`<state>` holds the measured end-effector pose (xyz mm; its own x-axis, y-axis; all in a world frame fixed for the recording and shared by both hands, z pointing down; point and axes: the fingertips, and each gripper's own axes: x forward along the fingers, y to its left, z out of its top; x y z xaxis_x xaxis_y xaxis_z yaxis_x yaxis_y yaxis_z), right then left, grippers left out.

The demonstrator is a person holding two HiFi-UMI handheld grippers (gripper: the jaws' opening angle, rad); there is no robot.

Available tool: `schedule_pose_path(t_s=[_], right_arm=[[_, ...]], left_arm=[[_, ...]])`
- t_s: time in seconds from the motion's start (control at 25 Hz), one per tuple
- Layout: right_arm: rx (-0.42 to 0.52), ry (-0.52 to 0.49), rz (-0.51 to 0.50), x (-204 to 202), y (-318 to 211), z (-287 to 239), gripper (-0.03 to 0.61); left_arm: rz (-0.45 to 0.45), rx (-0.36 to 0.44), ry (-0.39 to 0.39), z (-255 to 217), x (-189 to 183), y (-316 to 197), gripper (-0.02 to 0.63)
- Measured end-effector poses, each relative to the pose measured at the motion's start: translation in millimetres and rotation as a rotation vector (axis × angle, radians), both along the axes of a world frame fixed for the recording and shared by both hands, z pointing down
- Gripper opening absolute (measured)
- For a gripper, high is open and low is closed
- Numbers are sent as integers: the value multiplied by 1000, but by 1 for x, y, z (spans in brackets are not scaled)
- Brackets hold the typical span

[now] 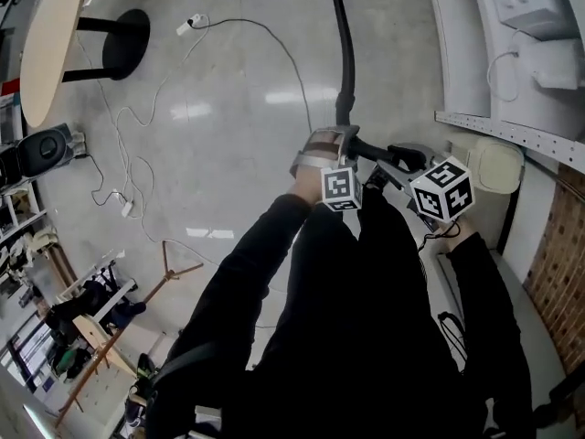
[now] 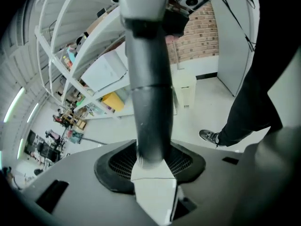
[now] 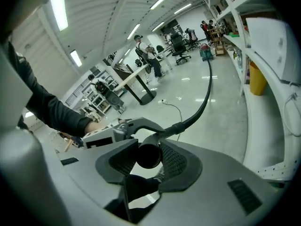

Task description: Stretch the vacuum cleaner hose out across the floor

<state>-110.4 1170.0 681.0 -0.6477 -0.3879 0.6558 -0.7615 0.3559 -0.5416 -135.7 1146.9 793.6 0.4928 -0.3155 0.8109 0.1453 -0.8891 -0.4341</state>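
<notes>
Left gripper (image 2: pixel 150 163): fingers clamped on the tube (image 2: pixel 148 98), one pad pressing each side; the grey tube rises straight out from between them.
Right gripper (image 3: pixel 148 157): fingers clamped on the tube's round black end, which sits squarely between the two pads.
Grip order: the left fingers hold the tube just ahead of the right fingers; the two marker cubes sit near each other, side by side.
Hose (image 1: pixel 345 53): black and thin, it leaves the tube just past the left fingers and runs away from both pairs of fingers over the floor (image 1: pixel 228 135), out of the head view's top edge. From the right gripper it is seen curving off far beyond the fingers.
Hands: black sleeves reach to both grippers; the left hand (image 1: pixel 306 179) is just behind the left fingers.
Cable (image 1: pixel 265 39): thin and white, lying loose on the floor left of the left fingers, apart from the hose.
Table (image 1: pixel 50 44): a round pale top on a black foot, well off to the left of the fingers.
Shelves (image 1: pixel 512 131): white, close on the right of the right fingers.
Shoe (image 2: pixel 210 136): on the floor beyond the left fingers, to their right, with a black trouser leg above it.
</notes>
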Motion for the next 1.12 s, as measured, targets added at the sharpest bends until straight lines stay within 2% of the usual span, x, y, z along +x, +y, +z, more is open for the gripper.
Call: schedule_pose_path(t_s=[0.12,0.24,0.36,0.48,0.64,0.84,1.0,1.12], right_arm=[[-1,95,55,12,-9,50,153],[-38,127,106,26,-13,104,153],[-112,180,93,33,-3,175,153],[-201,193,90,32,15,233,153],[-289,178,105,34,27,268,155],[-316,235,122,34,11,282,160],[-311,329,120,31,12,284,169],[-301,332,159,33,13,286,170]], left_arm=[[-109,-26,-52,27,-39,3,189],[-192,-174,-119,51,-88,33,187],[-210,-303,-184,68,-131,69,187],[-264,-389,-188,68,-156,96,187],[-352,-458,-132,47,-149,102,187],[-416,-496,-29,31,-112,83,187],[-425,-521,-17,32,-97,82,187],[-437,-532,-19,41,-89,77,187]])
